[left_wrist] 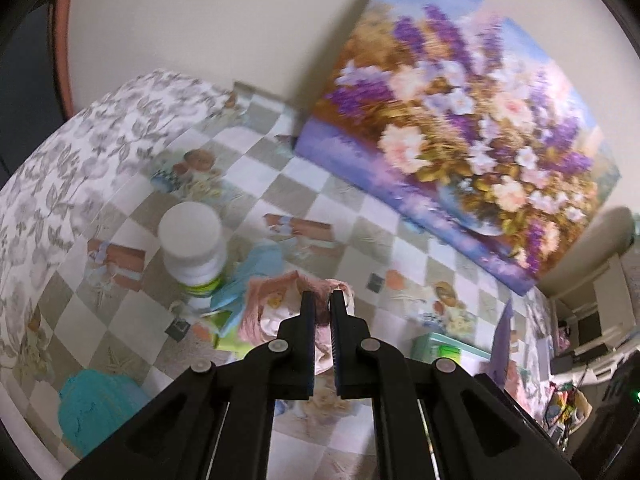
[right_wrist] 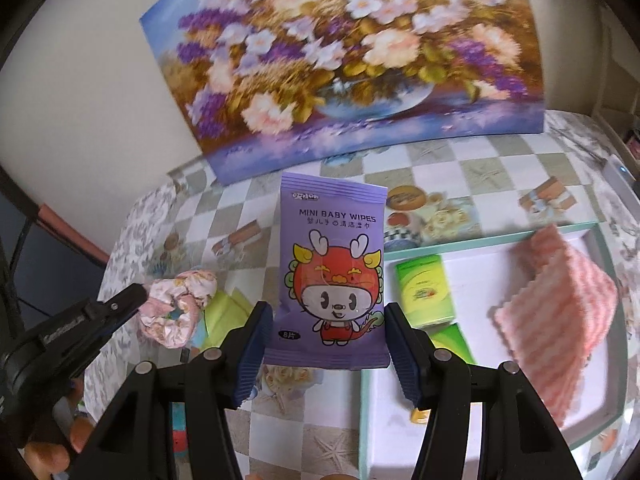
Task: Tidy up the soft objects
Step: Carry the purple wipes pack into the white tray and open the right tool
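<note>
My right gripper (right_wrist: 326, 316) is shut on a purple pack of mini baby wipes (right_wrist: 332, 264) and holds it upright above the table, just left of a white tray (right_wrist: 592, 228). In the tray lie a pink striped cloth (right_wrist: 560, 316) and two green tissue packs (right_wrist: 424, 294). My left gripper (left_wrist: 323, 300) is shut on a pink floral scrunchie (left_wrist: 276, 308); it also shows in the right wrist view (right_wrist: 180, 304), where the left gripper (right_wrist: 140, 294) comes in from the left.
A white bottle (left_wrist: 194, 248) stands by light blue and green cloths (left_wrist: 256, 272). A teal knitted item (left_wrist: 96, 408) lies near the table's front left. A flower painting (right_wrist: 352, 56) leans on the wall at the back. The tablecloth (left_wrist: 360, 208) is chequered.
</note>
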A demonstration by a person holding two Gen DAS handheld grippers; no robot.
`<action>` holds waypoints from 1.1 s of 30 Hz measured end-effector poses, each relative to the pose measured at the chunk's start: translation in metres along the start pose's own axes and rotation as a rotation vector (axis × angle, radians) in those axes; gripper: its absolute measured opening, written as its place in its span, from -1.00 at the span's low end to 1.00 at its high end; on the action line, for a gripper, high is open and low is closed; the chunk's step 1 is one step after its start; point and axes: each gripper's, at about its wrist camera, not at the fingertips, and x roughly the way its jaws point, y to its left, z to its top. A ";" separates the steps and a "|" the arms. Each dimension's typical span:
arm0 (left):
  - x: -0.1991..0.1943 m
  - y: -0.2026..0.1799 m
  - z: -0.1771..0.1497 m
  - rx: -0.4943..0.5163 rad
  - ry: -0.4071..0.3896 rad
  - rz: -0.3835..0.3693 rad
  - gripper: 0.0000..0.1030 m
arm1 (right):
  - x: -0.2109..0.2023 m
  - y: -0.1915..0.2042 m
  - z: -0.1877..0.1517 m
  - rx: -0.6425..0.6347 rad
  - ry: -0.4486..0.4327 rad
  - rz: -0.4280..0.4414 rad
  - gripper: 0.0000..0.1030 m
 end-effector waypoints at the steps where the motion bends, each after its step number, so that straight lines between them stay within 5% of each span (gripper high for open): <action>1: -0.003 -0.005 -0.001 0.010 -0.004 -0.013 -0.87 | -0.003 -0.005 0.001 0.009 -0.006 0.000 0.16; 13: -0.003 -0.087 -0.035 0.181 0.080 -0.190 -0.87 | -0.017 -0.099 0.000 0.171 0.015 -0.236 0.16; 23: 0.036 -0.157 -0.093 0.363 0.211 -0.280 -0.87 | -0.009 -0.150 -0.012 0.277 0.054 -0.262 0.16; 28: 0.065 -0.165 -0.113 0.374 0.313 -0.280 -0.87 | -0.001 -0.160 -0.016 0.314 0.082 -0.248 0.17; 29: 0.067 -0.165 -0.114 0.375 0.319 -0.274 -0.83 | -0.002 -0.160 -0.016 0.313 0.081 -0.247 0.17; 33: 0.061 -0.161 -0.108 0.363 0.291 -0.257 0.02 | -0.008 -0.155 -0.012 0.300 0.068 -0.261 0.26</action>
